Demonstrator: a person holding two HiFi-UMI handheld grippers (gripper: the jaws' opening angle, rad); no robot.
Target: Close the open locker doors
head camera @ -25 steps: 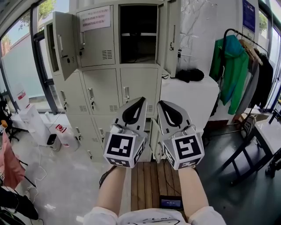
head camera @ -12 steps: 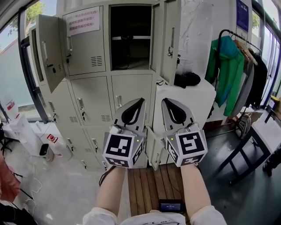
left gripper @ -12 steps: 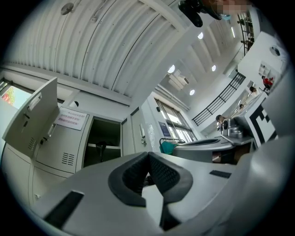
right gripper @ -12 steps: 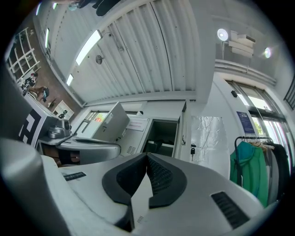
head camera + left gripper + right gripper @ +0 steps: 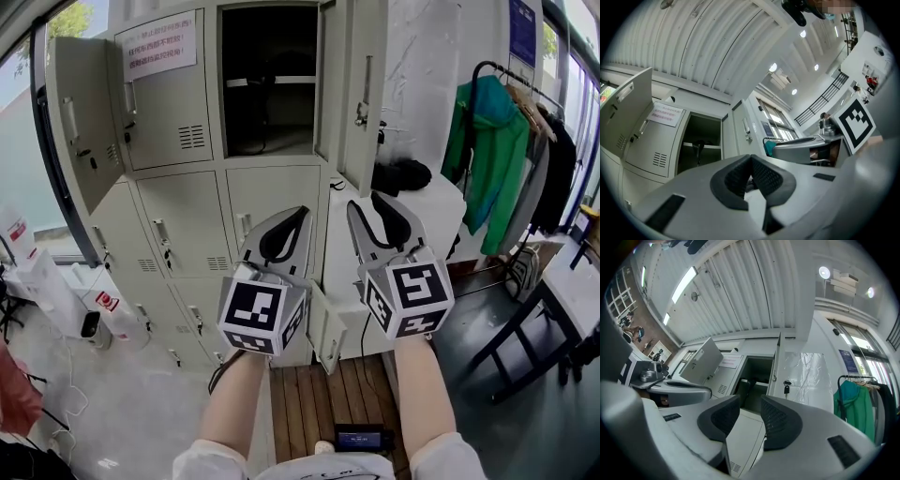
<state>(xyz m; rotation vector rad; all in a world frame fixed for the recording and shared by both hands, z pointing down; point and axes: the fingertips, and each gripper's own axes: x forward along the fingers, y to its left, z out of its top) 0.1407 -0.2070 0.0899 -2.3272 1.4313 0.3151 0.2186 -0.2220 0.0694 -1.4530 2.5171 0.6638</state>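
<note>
Since the last second the locker bank (image 5: 187,216) fills more of the head view, so we judge that both hands have been carried toward it. None of its doors has been touched yet. The right gripper (image 5: 367,202) has just been opening its fingers, which now stand released with nothing between them. The left gripper (image 5: 298,216) has its fingers clenched together on nothing. We read the opening as readiness to take a door, though either hand could equally push one shut. Three doors stand open. The upper left door (image 5: 77,122) is swung wide to the left, the upper middle door (image 5: 361,89) is swung to the right of its dark compartment, and a lower door (image 5: 323,328) is ajar just beyond the grippers. Only the head view shows that lower door and the green jacket (image 5: 487,159) on the rack to the right. The right gripper view alone shows a key (image 5: 786,389) hanging in the upper middle door's lock. The left gripper view adds only the compartment's inner shelf (image 5: 701,146).
</note>
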